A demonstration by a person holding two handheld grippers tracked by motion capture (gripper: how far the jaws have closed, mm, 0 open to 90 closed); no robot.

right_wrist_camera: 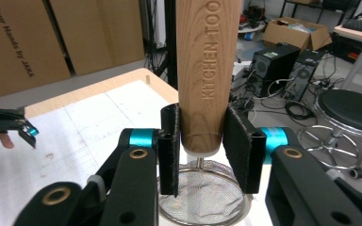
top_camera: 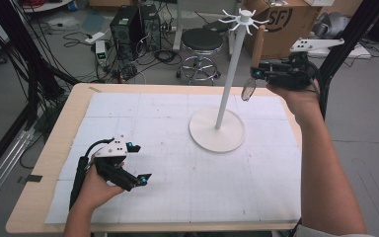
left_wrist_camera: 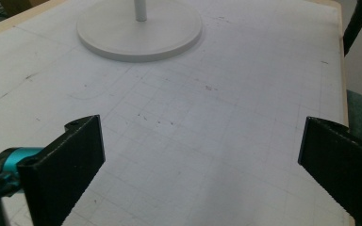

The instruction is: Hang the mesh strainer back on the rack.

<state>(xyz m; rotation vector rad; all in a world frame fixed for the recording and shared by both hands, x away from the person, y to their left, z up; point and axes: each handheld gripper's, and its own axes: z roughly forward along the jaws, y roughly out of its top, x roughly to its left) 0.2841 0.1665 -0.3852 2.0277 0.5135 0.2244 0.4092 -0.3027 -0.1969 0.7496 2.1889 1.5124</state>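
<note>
Strainer (top_camera: 254,64), high view: held up off the table in the right gripper (top_camera: 257,73), wooden handle near upright, mesh bowl hanging below; it sits just right of the white hook stand (top_camera: 228,74), handle top close beneath the hooks (top_camera: 246,19), so the hang turns on that small gap; right hand is the nearer one.
Left gripper (top_camera: 139,163) rests low over the white gridded mat (top_camera: 177,168), well apart.
Left gripper view: jaws spread wide, nothing between; stand's round matte base (left_wrist_camera: 139,35) ahead.
Right gripper view: ribbed black pads pinch the smooth engraved wooden handle (right_wrist_camera: 207,70) near its lower end; fine wire mesh bowl (right_wrist_camera: 202,197) below.
</note>
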